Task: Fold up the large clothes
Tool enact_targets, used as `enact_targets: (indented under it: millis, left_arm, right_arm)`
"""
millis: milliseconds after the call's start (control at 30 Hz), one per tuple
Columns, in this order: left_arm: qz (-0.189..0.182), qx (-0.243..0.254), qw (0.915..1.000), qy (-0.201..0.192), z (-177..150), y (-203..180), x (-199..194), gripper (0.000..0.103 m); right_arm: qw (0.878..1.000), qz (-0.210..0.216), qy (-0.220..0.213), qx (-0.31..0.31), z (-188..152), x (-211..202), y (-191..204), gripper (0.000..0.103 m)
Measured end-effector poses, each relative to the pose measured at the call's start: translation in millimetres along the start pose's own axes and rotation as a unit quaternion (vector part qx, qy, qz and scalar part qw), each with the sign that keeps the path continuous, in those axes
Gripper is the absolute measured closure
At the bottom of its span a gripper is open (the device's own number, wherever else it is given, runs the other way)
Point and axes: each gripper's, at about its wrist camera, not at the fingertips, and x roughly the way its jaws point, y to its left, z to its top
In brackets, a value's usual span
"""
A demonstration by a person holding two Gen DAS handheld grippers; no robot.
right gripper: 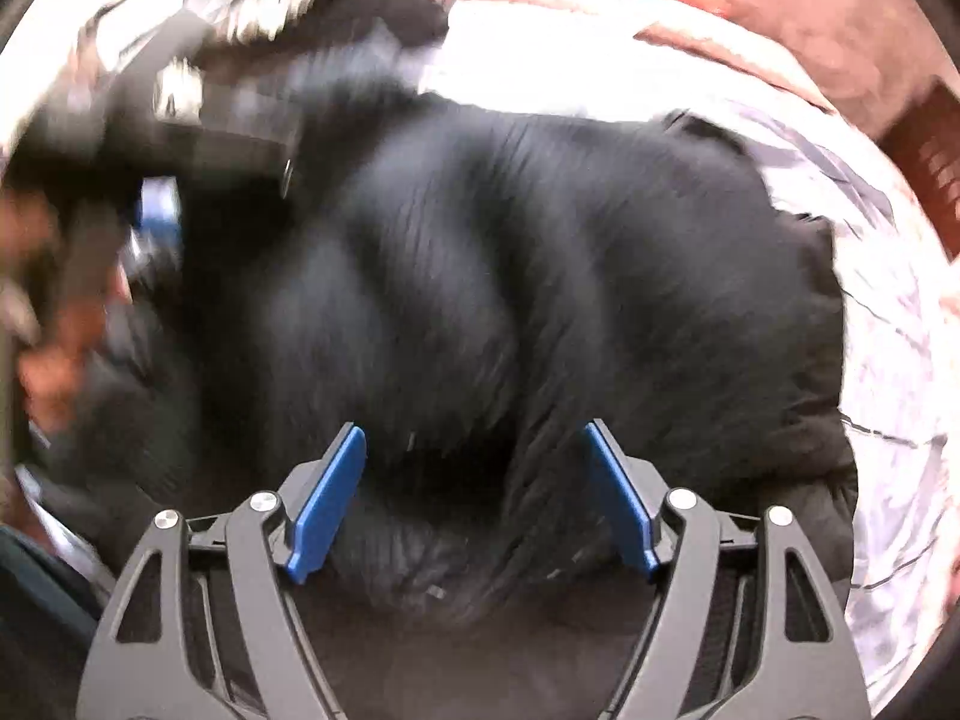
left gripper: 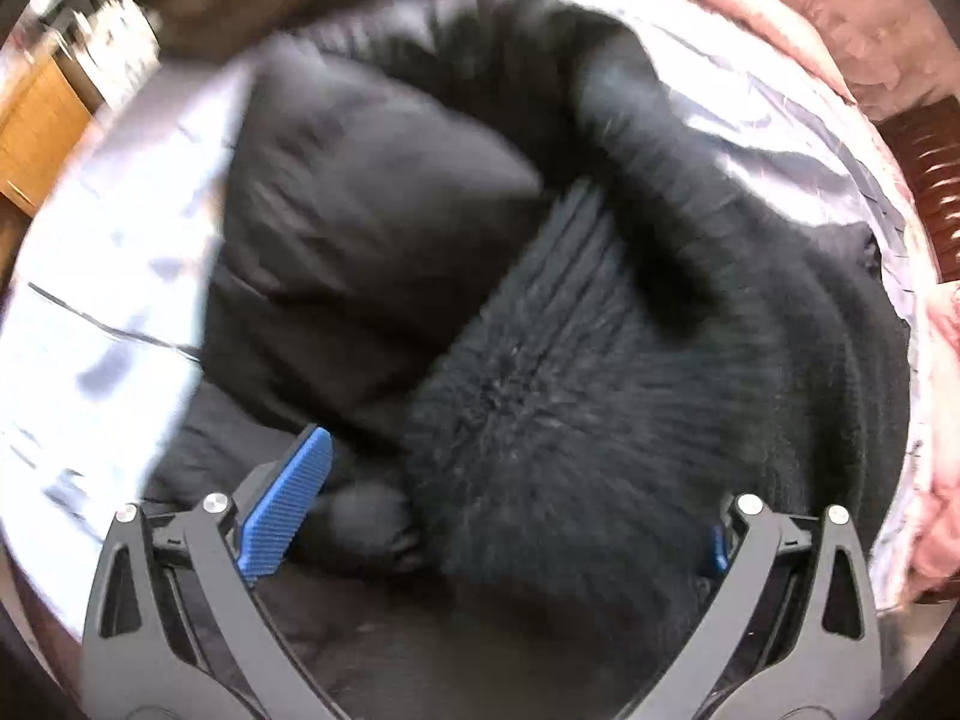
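A large black knit garment (left gripper: 540, 300) lies bunched on a pale sheet (left gripper: 108, 240). In the left wrist view my left gripper (left gripper: 516, 486) points steeply down with its jaws wide apart. A fuzzy fold of the garment bulges between them and hides most of the right pad; the left pad's face is bare. In the right wrist view my right gripper (right gripper: 474, 429) stands open just above the garment (right gripper: 510, 252), with nothing pinched between its blue pads. The left gripper shows there as a blur at the upper left, with one of its blue pads (right gripper: 159, 210) and a hand (right gripper: 54, 360) below it.
A pink blanket (left gripper: 870, 30) lies along the far right of the bed, also in the right wrist view (right gripper: 810, 18). Wooden furniture (left gripper: 42, 120) stands beyond the sheet's left edge. A dark brown slatted piece (left gripper: 930, 180) sits at the right edge.
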Motion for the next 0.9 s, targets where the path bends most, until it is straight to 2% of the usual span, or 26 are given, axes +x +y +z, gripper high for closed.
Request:
enact_targets:
  millis: [67, 133, 200, 267, 300, 433, 500, 600, 667, 733, 800, 867, 900]
  left_arm:
    - [0.007, 0.007, 0.9993, -0.037, -3, -6, -31, 0.002]
    - [-0.021, 0.014, 0.9974, -0.068, -11, -13, -64, 0.002]
    - [-0.064, 0.025, 0.9936, -0.089, -17, -15, -86, 0.002]
    - [-0.105, 0.045, 0.9884, -0.100, -20, -25, -94, 0.002]
    - [-0.115, 0.056, 0.9876, -0.091, -20, -31, -89, 0.002]
    - [-0.117, 0.059, 0.9911, -0.023, -20, -40, -40, 0.002]
    - [-0.085, 0.065, 0.9942, -0.010, -13, -40, -14, 0.002]
    - [-0.020, 0.084, 0.9962, 0.010, -11, -39, 10, 0.002]
    - [0.009, 0.100, 0.9948, 0.015, -14, -43, 18, 0.002]
    - [0.029, 0.116, 0.9927, 0.013, -17, -49, 18, 0.002]
    - [0.036, 0.120, 0.9921, 0.013, -20, -52, 16, 0.002]
    - [0.021, 0.103, 0.9944, 0.006, -22, -52, 3, 0.002]
    - [-0.001, 0.094, 0.9956, -0.009, -24, -53, -13, 0.002]
  right_arm:
    - [0.997, 0.042, -0.039, 0.054, 8, -25, -22, 0.027]
    - [0.987, 0.108, -0.052, 0.110, 10, -38, -43, 0.027]
    - [0.965, 0.202, -0.041, 0.159, 8, -36, -59, 0.026]
    - [0.945, 0.268, -0.001, 0.186, 3, -17, -61, 0.025]
    - [0.944, 0.272, 0.014, 0.188, 0, -9, -57, 0.025]
    - [0.954, 0.234, 0.086, 0.167, -15, 39, -33, 0.025]
    - [0.953, 0.219, 0.115, 0.178, -24, 59, -28, 0.025]
    - [0.949, 0.225, 0.119, 0.186, -27, 66, -27, 0.025]
    - [0.946, 0.238, 0.121, 0.186, -24, 58, -27, 0.025]
    - [0.934, 0.280, 0.097, 0.199, -14, 39, -37, 0.025]
    - [0.932, 0.287, 0.058, 0.213, -1, 15, -56, 0.025]
    - [0.941, 0.244, 0.004, 0.232, 22, -13, -88, 0.018]
    - [0.946, 0.217, -0.011, 0.242, 30, -21, -101, 0.017]
